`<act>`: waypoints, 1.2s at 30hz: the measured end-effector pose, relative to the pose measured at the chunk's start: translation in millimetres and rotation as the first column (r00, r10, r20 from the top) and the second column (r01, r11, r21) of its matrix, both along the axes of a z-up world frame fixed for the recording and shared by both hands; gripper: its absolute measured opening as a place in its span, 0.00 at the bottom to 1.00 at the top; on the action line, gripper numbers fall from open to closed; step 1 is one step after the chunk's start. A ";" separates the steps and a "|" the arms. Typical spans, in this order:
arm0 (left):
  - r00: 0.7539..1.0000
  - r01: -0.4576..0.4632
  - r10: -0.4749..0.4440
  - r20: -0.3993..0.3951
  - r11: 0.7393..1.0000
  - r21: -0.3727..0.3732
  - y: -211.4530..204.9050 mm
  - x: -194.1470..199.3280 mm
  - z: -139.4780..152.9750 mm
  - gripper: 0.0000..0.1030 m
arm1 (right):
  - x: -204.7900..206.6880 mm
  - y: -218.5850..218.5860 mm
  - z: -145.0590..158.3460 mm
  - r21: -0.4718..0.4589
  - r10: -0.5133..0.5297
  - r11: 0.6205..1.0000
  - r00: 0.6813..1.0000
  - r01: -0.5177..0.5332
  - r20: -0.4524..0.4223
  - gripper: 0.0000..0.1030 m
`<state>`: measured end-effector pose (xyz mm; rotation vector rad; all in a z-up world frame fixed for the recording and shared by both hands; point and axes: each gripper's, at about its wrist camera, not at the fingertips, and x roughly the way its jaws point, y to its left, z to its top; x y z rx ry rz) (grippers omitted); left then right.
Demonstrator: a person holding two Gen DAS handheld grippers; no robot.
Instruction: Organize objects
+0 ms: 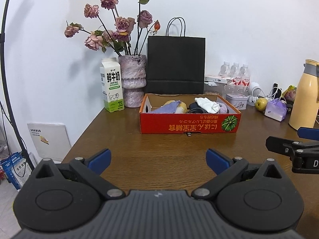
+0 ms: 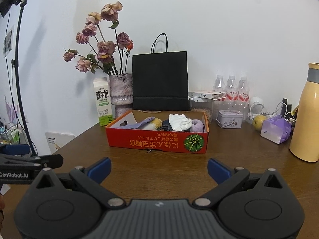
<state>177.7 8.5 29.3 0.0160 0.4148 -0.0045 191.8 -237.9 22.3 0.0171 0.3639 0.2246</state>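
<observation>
Two hand-held grippers hover side by side over a wooden table (image 1: 159, 145), both spread wide and holding nothing.

The left gripper (image 1: 158, 159) and right gripper (image 2: 159, 168) face a red box (image 1: 189, 122) ahead, beyond their fingertips, already holding cloths and soft items. This looks like a pause between pickups; next calls for choosing a loose item, perhaps the purple packet (image 2: 276, 129) ahead-right. The box's contents overlap and are hard to identify.

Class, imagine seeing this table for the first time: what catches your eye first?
Probably the red box at the table's centre, filled with soft things such as a white cloth. Behind it stand a black paper bag and a vase of wilted roses, against the wall.
</observation>
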 end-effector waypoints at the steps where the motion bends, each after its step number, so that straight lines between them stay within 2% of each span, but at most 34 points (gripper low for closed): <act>1: 1.000 0.001 -0.001 -0.001 1.000 -0.001 0.0 -0.8 0.2 1.00 | -1.6 -0.1 0.5 0.000 0.001 1.000 1.000 -0.001 0.002 1.00; 36: 1.000 0.002 -0.003 -0.014 1.000 -0.007 2.0 -9.7 -0.1 1.00 | -14.9 1.0 3.3 -0.003 0.008 1.000 1.000 -0.008 0.016 1.00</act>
